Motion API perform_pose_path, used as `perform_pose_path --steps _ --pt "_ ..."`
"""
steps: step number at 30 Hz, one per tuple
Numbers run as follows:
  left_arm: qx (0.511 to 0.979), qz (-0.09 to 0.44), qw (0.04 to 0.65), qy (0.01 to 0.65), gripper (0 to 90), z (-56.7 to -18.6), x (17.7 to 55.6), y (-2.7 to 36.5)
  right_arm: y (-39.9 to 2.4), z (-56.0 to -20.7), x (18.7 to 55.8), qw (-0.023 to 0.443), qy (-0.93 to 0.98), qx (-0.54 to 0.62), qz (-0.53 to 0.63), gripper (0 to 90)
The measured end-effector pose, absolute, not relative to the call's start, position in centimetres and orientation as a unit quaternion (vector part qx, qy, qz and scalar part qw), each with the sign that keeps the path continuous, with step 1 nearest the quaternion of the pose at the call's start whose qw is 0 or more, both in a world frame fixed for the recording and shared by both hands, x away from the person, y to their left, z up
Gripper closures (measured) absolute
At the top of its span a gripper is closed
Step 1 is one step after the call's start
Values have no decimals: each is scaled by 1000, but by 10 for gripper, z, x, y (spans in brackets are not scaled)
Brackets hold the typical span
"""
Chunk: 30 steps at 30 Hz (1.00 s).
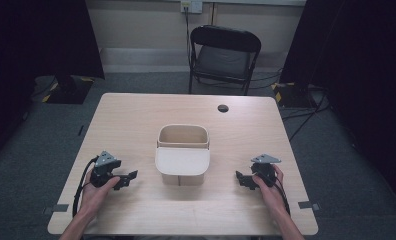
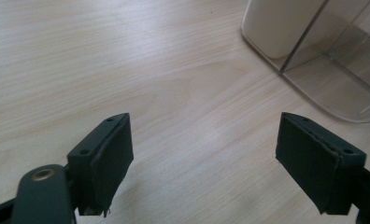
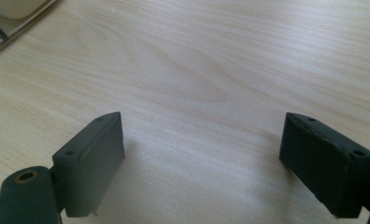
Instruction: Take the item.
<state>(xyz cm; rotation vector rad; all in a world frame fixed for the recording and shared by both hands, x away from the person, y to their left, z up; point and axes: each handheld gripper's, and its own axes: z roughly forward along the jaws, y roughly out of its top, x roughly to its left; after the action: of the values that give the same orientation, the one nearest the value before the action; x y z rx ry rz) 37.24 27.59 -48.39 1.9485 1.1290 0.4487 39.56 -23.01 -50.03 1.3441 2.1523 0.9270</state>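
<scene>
A cream, open-topped container [image 1: 183, 145] with a clear stand under it sits in the middle of the wooden table [image 1: 136, 115]; its pale lid [image 1: 182, 161] tilts toward me. In the left gripper view the container [image 2: 309, 42] shows at the top right. My left gripper [image 1: 129, 179] lies low on the table to its left, jaws open and empty [image 2: 204, 158]. To the container's right my right gripper [image 1: 240, 179] rests near the table, also open with bare wood between its jaws [image 3: 202, 163]. Both point inward toward the container.
A round cable hole [image 1: 223, 108] marks the table's far side. A black folding chair [image 1: 225, 55] stands behind the table. Dark curtains and stands flank the room at left and right. Bare wood stretches around both grippers.
</scene>
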Motion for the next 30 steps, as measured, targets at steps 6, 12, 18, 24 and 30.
perform_pose_path --steps 6,12,18,24,30 --pt "773 171 427 436 186 -479 370 269 -230 -500 396 218 777 486 335 133" --pt "776 168 439 421 190 -474 367 262 -230 -500 396 218 777 486 335 132" --pt "777 166 450 407 191 -469 364 254 -230 -500 396 218 777 486 335 132" --pt "777 156 467 391 200 -463 360 244 -230 -500 396 218 777 486 335 132" --pt "779 155 471 383 200 -460 358 239 -230 -500 396 218 777 486 335 132"
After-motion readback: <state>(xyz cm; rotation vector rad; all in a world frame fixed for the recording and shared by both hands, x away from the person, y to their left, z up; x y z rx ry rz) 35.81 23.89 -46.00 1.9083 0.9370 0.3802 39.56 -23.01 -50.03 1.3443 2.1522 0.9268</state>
